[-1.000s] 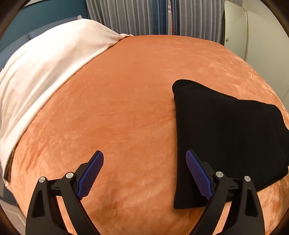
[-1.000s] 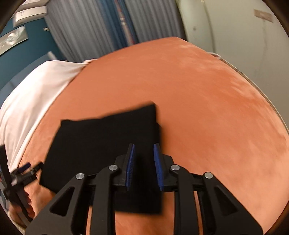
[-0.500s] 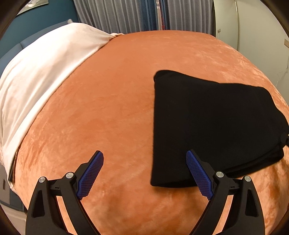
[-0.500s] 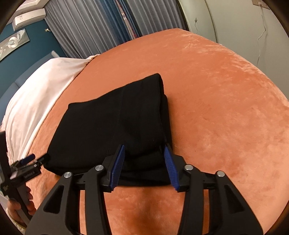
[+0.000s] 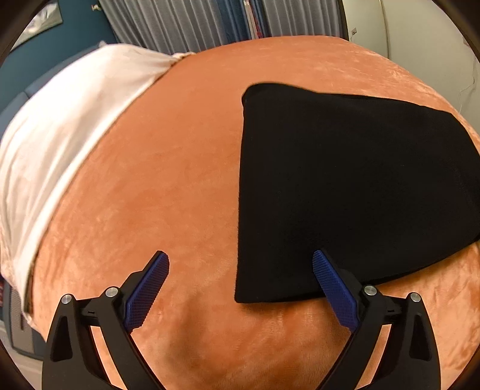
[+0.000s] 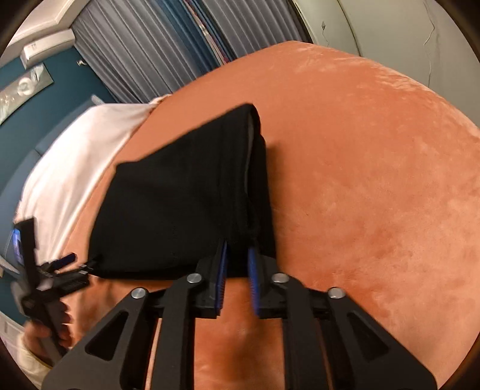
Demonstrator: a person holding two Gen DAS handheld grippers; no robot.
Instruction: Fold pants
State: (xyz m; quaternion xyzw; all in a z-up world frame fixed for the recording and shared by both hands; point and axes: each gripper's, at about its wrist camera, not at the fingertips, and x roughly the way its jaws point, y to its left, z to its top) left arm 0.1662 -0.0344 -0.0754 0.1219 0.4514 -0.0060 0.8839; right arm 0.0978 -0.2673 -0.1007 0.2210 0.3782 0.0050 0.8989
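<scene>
The black pants [image 5: 345,186] lie folded into a thick flat packet on the orange plush surface [image 5: 168,192]. My left gripper [image 5: 240,270] is wide open and empty, just in front of the packet's near left corner; its right finger overlaps the near edge. In the right wrist view the pants [image 6: 186,204] fill the middle, with stacked layers along their right side. My right gripper [image 6: 237,255] stands at the packet's near edge with its jaws nearly closed, a narrow gap between the blue pads, nothing visibly clamped. The left gripper also shows in the right wrist view [image 6: 78,264], at the packet's left corner.
A white cloth [image 5: 60,144] covers the far left part of the surface. Grey curtains [image 5: 210,24] and a white wall [image 6: 405,39] stand behind. The surface curves down to its edges on all sides.
My right gripper opened and then narrowed again while pulling back to the packet's near edge. Both views have drawn back slightly; the pants lie still.
</scene>
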